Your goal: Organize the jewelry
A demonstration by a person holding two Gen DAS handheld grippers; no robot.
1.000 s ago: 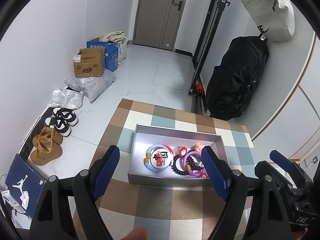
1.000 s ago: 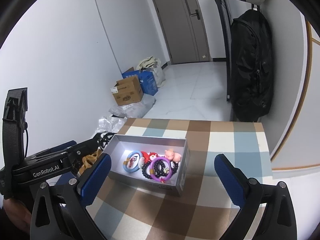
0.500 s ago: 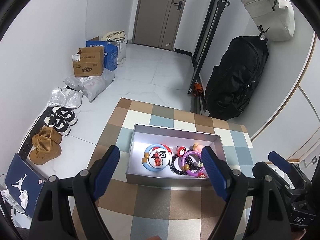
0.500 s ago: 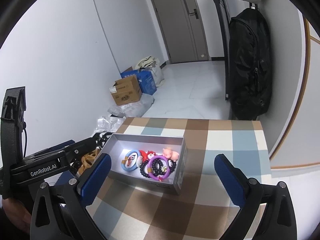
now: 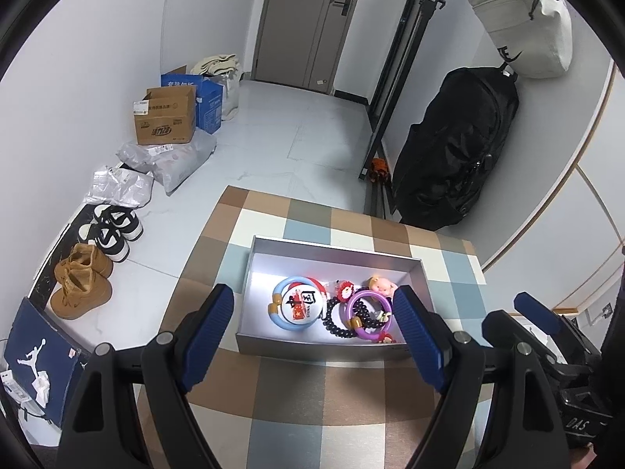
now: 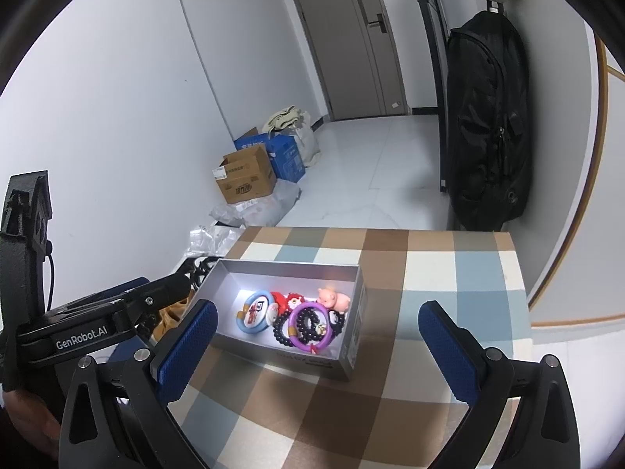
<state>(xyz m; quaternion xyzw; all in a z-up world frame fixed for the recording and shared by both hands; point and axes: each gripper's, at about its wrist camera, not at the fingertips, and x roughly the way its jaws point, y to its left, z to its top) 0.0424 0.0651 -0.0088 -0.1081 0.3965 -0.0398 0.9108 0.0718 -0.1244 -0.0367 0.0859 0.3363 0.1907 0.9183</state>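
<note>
On the checkered tablecloth (image 5: 312, 391), my left gripper (image 5: 314, 330) and right gripper (image 6: 318, 346) hang spread wide, empty. Ahead the grey box (image 5: 332, 252) lies lengthwise across me, holding purple bracelet (image 5: 369, 314), black beads (image 5: 338, 326), and blue ring (image 5: 297, 306).

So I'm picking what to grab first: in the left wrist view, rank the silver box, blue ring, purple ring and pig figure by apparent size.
1. silver box
2. blue ring
3. purple ring, only slightly smaller
4. pig figure
</note>
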